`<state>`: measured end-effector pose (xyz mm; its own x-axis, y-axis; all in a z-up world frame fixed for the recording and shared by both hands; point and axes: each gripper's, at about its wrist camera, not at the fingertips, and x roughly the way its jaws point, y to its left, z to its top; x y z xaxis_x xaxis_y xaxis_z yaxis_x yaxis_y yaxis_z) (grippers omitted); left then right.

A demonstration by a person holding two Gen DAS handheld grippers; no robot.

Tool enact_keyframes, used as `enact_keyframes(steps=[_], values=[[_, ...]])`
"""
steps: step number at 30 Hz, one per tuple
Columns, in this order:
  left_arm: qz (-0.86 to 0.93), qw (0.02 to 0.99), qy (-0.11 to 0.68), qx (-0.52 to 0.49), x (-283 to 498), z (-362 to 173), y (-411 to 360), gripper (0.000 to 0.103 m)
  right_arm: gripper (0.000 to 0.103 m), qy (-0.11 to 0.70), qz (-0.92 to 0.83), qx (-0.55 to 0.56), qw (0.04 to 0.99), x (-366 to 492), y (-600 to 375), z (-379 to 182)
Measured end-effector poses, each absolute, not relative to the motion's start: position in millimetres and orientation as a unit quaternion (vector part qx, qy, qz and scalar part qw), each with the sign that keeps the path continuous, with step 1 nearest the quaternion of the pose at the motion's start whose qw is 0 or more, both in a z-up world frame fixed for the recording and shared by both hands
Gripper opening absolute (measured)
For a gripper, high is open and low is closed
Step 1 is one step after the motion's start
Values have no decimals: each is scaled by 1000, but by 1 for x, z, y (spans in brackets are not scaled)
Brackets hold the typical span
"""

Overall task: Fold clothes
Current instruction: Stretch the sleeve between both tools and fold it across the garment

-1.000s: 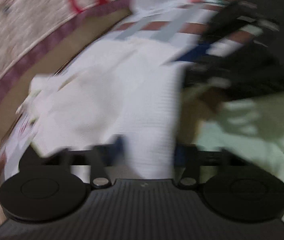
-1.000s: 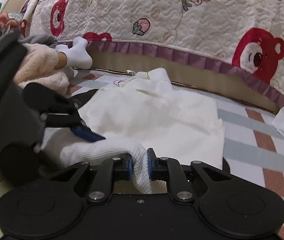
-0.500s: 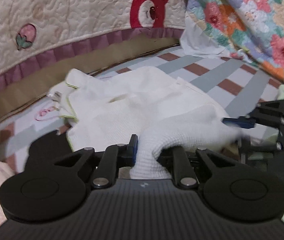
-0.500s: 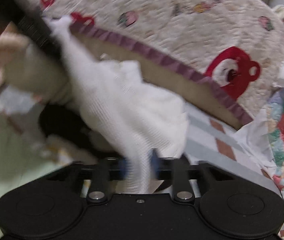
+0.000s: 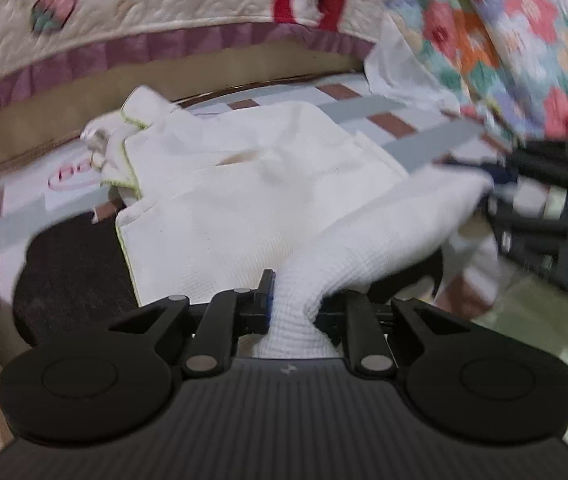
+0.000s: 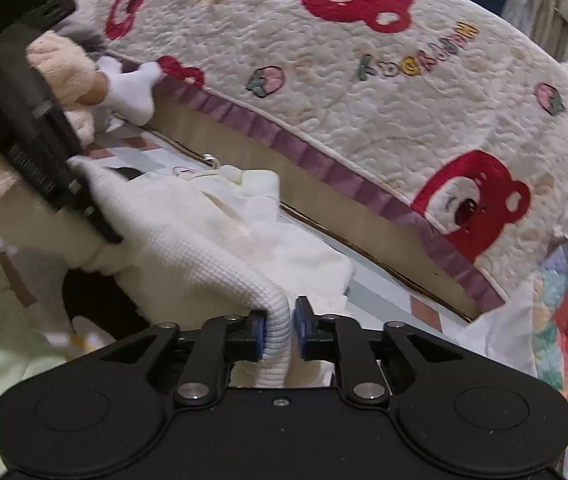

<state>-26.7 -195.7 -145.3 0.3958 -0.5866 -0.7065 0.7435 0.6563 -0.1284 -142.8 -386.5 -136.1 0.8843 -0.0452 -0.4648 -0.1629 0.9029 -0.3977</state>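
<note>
A white waffle-knit garment (image 5: 244,200) with thin green trim lies on a striped mat (image 5: 424,140) beside a quilted bed. Its near edge is lifted into a band stretched between both grippers. My left gripper (image 5: 292,304) is shut on one end of that band, with cloth bunched between the fingers. My right gripper (image 6: 278,328) is shut on the other end, a ribbed hem. In the left wrist view the right gripper (image 5: 496,184) shows at the far right, pinching the cloth. In the right wrist view the left gripper (image 6: 96,224) is at the left, mostly hidden behind its body.
A cream quilt with red bears (image 6: 364,80) and a purple border (image 5: 164,44) hangs along the bed behind the mat. A floral quilt (image 5: 524,40) is at the right. A person's white sock (image 6: 132,88) and a fluffy peach sleeve (image 6: 64,72) are at the left. Pale green cloth (image 6: 4,320) lies nearby.
Both grippers have swung with the white garment's edge still held. The band between them now hangs lower and straighter over the rest of the garment.
</note>
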Motion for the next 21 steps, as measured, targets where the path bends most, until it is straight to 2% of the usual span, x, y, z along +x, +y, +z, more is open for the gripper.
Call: enact_keyframes(steps=[1,3,5,6,7,8,9,11,15,16,17,18,21], values=[[-403,827,383,85,-22,-145,-193,14,39,240,46,-219,945,-142,-387,-136],[-407,822,394,57,-16,-146,-189,14,55,241,76,-219,943,-141,-389,-137],[-409,818,402,38,-13,-148,-187,14,55,249,91,-221,939,-137,-390,-142],[-409,818,404,34,-13,-148,-186,14,53,255,88,-224,937,-134,-390,-146],[-409,818,404,34,-13,-149,-187,14,44,261,85,-227,934,-132,-389,-149],[-408,817,405,34,-13,-150,-187,14,31,268,81,-231,932,-130,-389,-153],[-408,817,405,36,-14,-150,-187,15,12,274,77,-235,930,-128,-388,-156],[-405,818,403,69,-21,-153,-191,18,13,267,60,-203,940,-126,-392,-152],[-399,816,397,135,-37,-160,-200,34,12,252,39,-151,955,-131,-398,-134],[-396,816,387,166,-45,-162,-203,34,12,252,43,-148,955,-138,-396,-130],[-394,815,376,196,-52,-164,-207,31,12,252,47,-144,956,-144,-395,-126],[-391,814,366,225,-60,-166,-210,18,12,253,51,-141,956,-151,-393,-122],[-385,817,346,254,-74,-153,-212,12,10,253,62,-131,957,-171,-388,-110]])
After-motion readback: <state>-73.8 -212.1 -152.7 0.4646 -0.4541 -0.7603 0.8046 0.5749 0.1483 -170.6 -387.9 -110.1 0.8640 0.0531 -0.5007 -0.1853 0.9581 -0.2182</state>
